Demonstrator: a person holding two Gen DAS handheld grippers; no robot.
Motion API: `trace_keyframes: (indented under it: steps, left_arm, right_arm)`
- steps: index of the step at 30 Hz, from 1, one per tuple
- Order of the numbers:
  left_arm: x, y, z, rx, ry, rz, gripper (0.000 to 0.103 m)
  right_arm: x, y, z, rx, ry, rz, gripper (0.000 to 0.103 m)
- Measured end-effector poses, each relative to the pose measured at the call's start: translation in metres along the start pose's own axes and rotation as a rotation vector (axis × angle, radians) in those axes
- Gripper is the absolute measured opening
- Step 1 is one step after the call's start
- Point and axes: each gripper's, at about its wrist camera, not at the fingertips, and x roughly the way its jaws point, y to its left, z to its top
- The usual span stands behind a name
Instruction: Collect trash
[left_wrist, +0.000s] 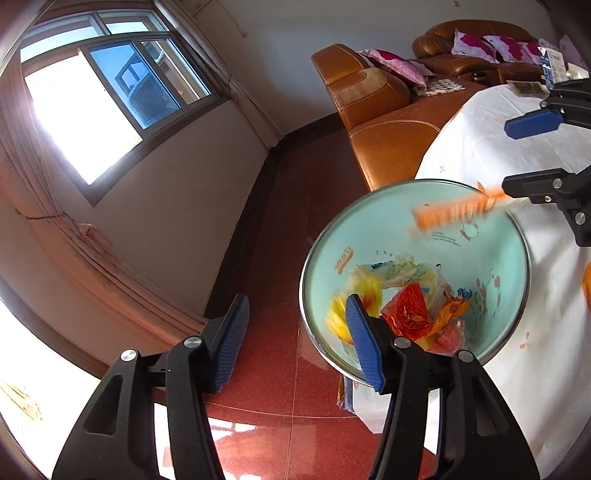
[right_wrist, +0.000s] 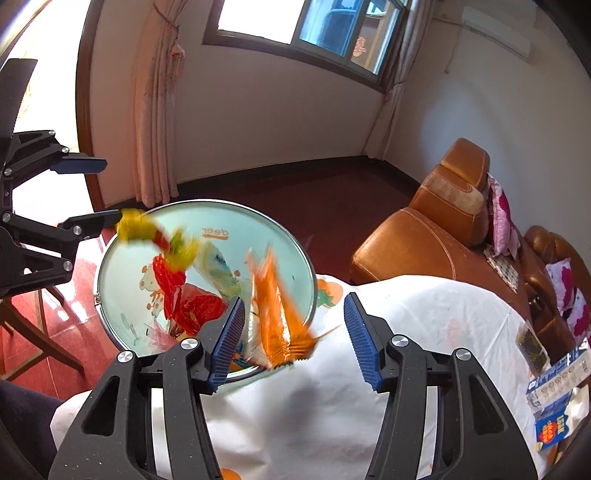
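Right wrist: orange wrapper (right_wrist: 275, 314) blurred over the bin (right_wrist: 118, 258)

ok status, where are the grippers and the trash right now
Left gripper and right gripper both open. Blurred orange wrapper and yellow wrapper dropping into round mint-green bin. Nothing blocking the bin.

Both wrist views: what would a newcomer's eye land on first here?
The pale green bin beside the white-clothed table, its bottom already littered with wrappers. Over its mouth two wrappers blur in mid-air: an orange wrapper in front of the right gripper and a yellow wrapper by the left gripper, both with jaws apart. Behind stands a tan leather sofa.
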Motion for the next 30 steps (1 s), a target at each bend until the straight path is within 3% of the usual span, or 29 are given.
trace_keyframes:
  steps: [1,4,6,9,15,20,30]
  left_arm:
    - [-0.002,0.002,0.001,-0.009,-0.006,-0.002,0.061]
    - [-0.012,0.008,0.004,-0.043,-0.043,0.017,0.082]
    - [-0.021,0.014,0.007,-0.074,-0.072,0.015,0.083]
    - [-0.038,0.024,0.011,-0.157,-0.125,0.012,0.095]
    - [-0.075,0.034,0.021,-0.266,-0.23,-0.02,0.097]
    - [-0.095,0.037,0.025,-0.291,-0.285,-0.032,0.097]
    - [-0.109,0.038,0.027,-0.304,-0.316,-0.031,0.097]
  right_arm:
    - [-0.002,-0.003,-0.001,0.011,-0.004,-0.001,0.055]
    - [-0.016,-0.014,-0.005,0.071,-0.024,-0.017,0.058]
    - [-0.035,-0.021,-0.01,0.119,-0.057,-0.032,0.062]
    - [-0.064,-0.025,-0.018,0.162,-0.102,-0.083,0.064]
    - [-0.127,-0.032,-0.036,0.259,-0.21,-0.184,0.071]
    - [-0.159,-0.037,-0.041,0.28,-0.259,-0.229,0.073]
    - [-0.176,-0.033,-0.05,0.293,-0.283,-0.256,0.075]
